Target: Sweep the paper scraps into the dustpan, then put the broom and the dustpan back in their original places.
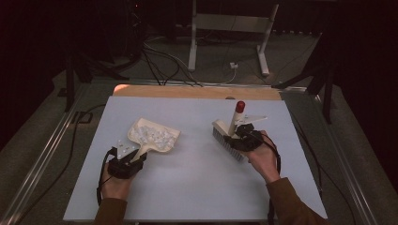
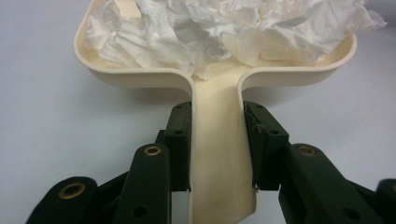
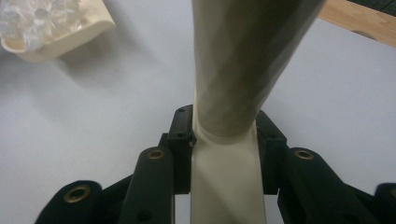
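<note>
- While we look down from the high view, the left gripper [image 1: 127, 161] sits at the near left of the pale grey tabletop [image 1: 197, 187], pinching the flat handle of a cream plastic dustpan [image 1: 157, 138].
- From the left gripper view we see both black jaws pressed against the two sides of that handle, with the pan spreading out beyond them.
- We find crumpled white paper scraps [image 2: 224, 30] heaped inside the dustpan, which rests on the tabletop left of centre.
- We see the right gripper [image 1: 240, 136] right of centre, clamped on a cream hand brush with a red-capped handle [image 1: 233, 123].
- From the right gripper view the jaws squeeze the brush handle low down, where it narrows.
- We see the brush's handle rising upright, its bristle head [image 1: 227, 143] down on the tabletop.
- Dustpan and brush stand well apart, bare tabletop between them.
</note>
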`<state>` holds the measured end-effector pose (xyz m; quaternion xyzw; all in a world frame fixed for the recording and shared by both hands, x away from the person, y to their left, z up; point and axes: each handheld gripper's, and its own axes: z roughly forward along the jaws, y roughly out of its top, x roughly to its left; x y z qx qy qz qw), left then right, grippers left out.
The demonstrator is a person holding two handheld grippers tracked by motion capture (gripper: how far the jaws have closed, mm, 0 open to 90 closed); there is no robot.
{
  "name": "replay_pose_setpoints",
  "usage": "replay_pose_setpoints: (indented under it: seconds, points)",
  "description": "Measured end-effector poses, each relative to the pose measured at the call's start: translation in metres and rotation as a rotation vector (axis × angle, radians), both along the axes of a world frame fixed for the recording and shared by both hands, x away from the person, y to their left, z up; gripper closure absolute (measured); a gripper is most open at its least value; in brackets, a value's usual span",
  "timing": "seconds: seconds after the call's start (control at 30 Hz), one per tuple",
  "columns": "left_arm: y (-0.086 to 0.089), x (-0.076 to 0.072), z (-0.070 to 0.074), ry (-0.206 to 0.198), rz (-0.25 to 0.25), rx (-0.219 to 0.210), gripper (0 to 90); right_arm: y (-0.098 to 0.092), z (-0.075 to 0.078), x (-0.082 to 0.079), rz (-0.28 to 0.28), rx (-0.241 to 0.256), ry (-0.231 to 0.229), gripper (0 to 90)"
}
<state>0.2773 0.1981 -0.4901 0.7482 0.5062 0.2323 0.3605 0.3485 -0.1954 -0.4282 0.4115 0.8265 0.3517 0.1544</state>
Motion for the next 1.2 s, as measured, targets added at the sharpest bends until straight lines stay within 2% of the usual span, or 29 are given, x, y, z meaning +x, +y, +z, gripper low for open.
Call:
replay_pose_setpoints:
  seconds: [0.5,0.63,1.03,1.2]
  points:
    - [0.004,-0.006,-0.009,0.0,0.08,-0.01,66.6,-0.016,0.002,-0.003,0.013,-0.001,0.009,66.6]
    - [0.005,-0.007,-0.01,-0.002,0.092,-0.01,66.6,-0.021,0.003,-0.004,0.042,0.032,0.034,66.6]
    - [0.006,-0.012,-0.012,-0.008,0.119,-0.008,66.5,-0.038,0.005,-0.008,0.085,-0.004,0.044,66.6]
    - [0.011,-0.013,-0.014,-0.016,0.153,-0.006,66.5,-0.043,0.004,-0.009,0.095,-0.007,0.049,66.5]
